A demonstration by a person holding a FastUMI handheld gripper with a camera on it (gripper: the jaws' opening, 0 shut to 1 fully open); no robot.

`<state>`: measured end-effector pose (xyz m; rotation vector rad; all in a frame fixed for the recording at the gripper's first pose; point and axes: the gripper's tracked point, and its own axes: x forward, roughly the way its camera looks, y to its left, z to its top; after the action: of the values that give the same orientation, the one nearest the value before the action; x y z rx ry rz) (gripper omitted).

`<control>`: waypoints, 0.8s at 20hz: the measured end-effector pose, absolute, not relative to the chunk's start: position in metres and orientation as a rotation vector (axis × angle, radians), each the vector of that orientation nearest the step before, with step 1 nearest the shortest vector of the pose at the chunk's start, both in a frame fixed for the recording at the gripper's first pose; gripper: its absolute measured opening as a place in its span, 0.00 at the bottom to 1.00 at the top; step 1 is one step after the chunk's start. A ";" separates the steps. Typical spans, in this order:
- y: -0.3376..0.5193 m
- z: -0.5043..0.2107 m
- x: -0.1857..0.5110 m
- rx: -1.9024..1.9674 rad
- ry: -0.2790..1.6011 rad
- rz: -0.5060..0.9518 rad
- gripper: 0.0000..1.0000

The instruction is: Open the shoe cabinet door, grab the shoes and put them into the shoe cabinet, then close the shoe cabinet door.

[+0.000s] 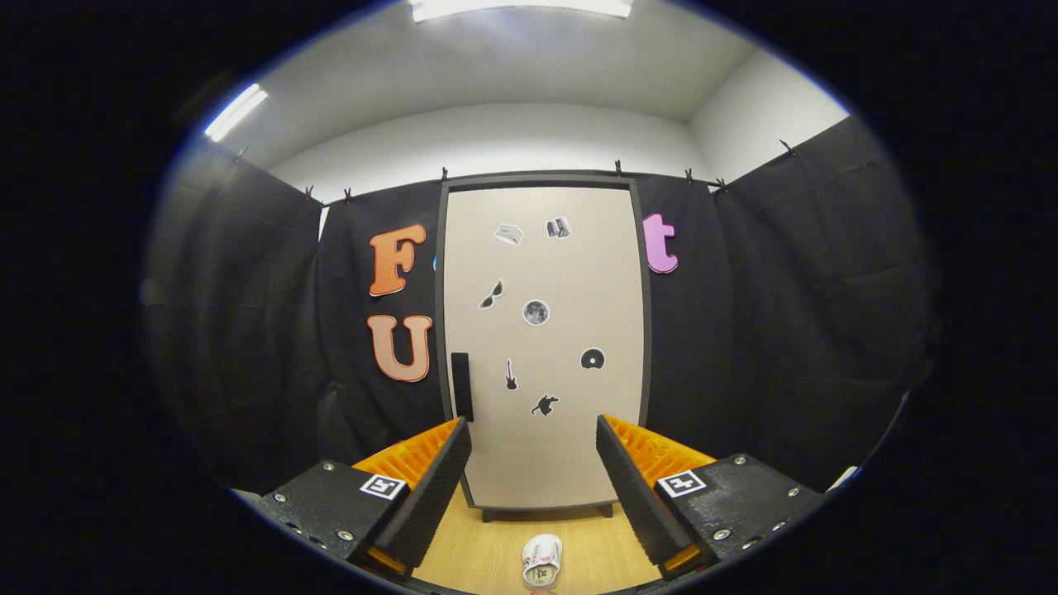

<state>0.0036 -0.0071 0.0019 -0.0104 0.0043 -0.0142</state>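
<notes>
We find no readable text. The shoe cabinet door [543,339], centre of frame, carries only small picture stickers [536,312]. The gripper [534,459] fingers, spread apart, each bear a square black-and-white marker [384,486]. Markings on the shoe [542,561] are too small to read.

The shoe [542,561] is lying on the floor between the fingers, and its near end is getting cut off at the bottom of the view. The gripper [533,463] is standing wide open, and its fingers are hiding the lower corners of the shoe cabinet door [543,347]. The little stickers [536,312] on the door are looking too small to tell what they are. The door is shut, hiding the inside.
</notes>
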 end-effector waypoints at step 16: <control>0.074 -0.010 0.122 -0.017 -0.032 0.085 0.95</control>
<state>0.1215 0.0743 -0.0102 -0.0167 -0.0320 0.0849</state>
